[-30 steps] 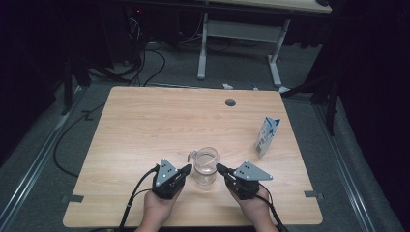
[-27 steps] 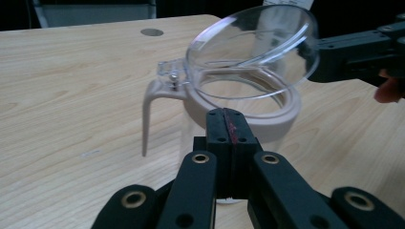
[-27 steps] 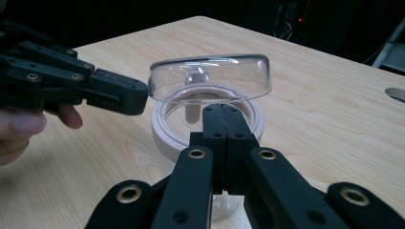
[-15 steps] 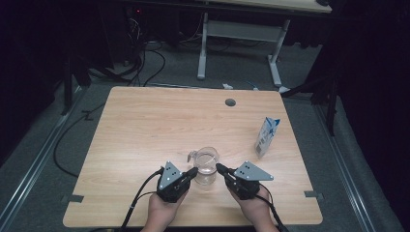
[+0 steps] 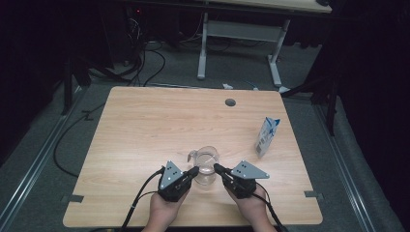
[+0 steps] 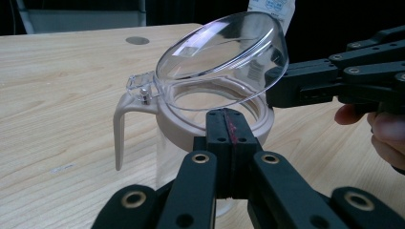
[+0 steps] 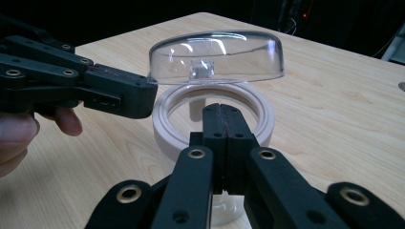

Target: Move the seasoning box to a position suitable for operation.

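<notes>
A clear jug [image 5: 205, 164] with a beige rim and handle stands near the table's front edge. Its clear hinged lid [image 6: 224, 62] is tilted up. My left gripper [image 5: 194, 170] is shut with nothing between its fingers, its tip [image 6: 228, 125] close against the jug's left side at the rim. From the other side my right gripper [image 5: 216, 167], also shut and holding nothing, points at the jug. Its tip [image 6: 282, 90] sits at the raised lid's edge; contact cannot be told. The right gripper view shows the beige rim [image 7: 167, 129], the lid [image 7: 215, 52], the right gripper [image 7: 223, 114] and the left gripper [image 7: 138, 95].
A blue and white carton [image 5: 266, 136] stands upright to the right of the jug, near the table's right edge. A round cable hole [image 5: 230, 102] lies at the far side of the wooden table [image 5: 145, 130]. Cables trail from both grippers over the front edge.
</notes>
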`<action>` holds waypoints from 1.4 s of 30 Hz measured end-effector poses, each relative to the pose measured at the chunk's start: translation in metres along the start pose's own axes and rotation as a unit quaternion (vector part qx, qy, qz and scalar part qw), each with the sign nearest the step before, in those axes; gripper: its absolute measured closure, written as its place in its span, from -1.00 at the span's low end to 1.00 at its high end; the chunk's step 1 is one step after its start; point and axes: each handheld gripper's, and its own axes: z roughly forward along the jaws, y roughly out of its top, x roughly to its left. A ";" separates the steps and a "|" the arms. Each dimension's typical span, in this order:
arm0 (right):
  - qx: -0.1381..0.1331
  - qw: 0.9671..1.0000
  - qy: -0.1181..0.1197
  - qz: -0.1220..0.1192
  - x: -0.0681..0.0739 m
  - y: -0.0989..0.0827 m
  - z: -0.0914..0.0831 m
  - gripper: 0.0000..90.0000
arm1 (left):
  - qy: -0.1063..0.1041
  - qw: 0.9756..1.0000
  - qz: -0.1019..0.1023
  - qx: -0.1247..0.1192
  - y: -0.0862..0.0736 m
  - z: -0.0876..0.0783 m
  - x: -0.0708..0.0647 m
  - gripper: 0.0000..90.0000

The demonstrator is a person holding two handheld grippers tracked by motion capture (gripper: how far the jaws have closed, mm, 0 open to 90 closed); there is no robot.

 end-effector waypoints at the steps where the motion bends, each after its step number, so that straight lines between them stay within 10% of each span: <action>1: -0.001 1.000 0.000 -0.001 0.001 0.000 0.001 1.00 | 0.001 1.000 0.000 -0.001 0.000 0.000 0.000 1.00; 42: -0.009 1.000 0.000 -0.009 0.002 -0.003 0.003 1.00 | 0.024 0.999 -0.035 -0.027 0.009 -0.001 0.017 1.00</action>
